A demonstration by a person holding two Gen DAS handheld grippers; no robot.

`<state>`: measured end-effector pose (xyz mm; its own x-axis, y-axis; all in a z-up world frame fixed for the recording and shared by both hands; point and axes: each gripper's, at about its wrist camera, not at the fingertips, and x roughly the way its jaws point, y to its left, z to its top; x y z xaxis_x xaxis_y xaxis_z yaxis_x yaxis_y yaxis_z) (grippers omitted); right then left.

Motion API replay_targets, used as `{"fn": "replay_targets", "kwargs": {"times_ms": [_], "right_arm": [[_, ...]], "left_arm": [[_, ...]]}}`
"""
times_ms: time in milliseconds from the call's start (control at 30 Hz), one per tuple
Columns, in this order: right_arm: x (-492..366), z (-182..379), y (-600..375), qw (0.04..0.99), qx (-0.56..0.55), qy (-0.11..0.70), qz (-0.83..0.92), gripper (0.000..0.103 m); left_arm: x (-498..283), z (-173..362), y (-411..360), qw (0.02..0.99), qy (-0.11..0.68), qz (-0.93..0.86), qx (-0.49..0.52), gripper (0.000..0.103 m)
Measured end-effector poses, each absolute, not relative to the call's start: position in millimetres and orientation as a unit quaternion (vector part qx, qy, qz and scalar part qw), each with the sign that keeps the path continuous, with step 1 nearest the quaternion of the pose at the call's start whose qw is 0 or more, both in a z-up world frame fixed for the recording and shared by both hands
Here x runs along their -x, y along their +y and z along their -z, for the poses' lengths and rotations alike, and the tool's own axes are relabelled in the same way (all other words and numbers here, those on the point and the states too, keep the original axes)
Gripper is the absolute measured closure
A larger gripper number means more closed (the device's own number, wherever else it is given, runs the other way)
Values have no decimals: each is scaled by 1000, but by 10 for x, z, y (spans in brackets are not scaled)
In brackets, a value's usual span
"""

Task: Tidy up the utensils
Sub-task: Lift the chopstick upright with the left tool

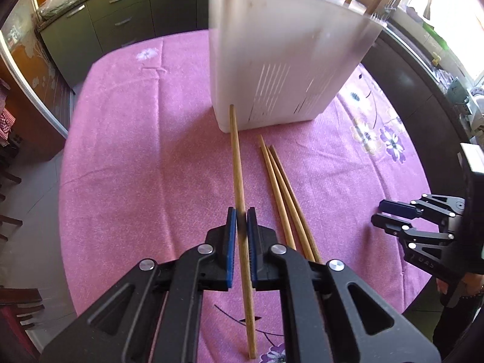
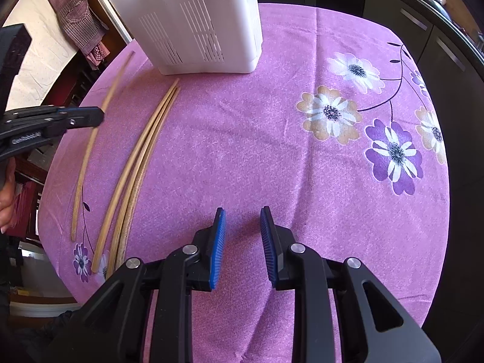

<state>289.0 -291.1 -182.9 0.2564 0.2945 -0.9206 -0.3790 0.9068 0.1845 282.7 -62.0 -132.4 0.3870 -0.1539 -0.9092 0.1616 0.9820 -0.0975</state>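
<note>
Wooden chopstick sits clamped in the left gripper fingers, three more chopsticks lie on the worktop near the white holder, and the right gripper hangs released, so most sorting remains.

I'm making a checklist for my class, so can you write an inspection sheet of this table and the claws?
Surface: pink flowered tablecloth.
Job's things: white slotted utensil holder standing upright; three chopsticks lying together; one chopstick apart.
Clutter: nothing seen.
Grippers: left claw shut on the single chopstick; right claw open, empty.
Cables: nothing seen.
Surroundings: kitchen cabinets, checked cloth hanging.
</note>
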Motion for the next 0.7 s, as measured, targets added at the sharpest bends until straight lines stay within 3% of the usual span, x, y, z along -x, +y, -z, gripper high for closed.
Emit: {"fn": "replay_targets", "kwargs": {"times_ms": [367,700], "right_arm": [[-2854,1858,-3002,793,34,568,-217,77],[-2817,1866,-2886,793,50,569,-212,68]], "left_arm": [[-1786,421,-164,928,362,80,18,97],[-2454,1108,-150,859,507,70,18,97]]}}
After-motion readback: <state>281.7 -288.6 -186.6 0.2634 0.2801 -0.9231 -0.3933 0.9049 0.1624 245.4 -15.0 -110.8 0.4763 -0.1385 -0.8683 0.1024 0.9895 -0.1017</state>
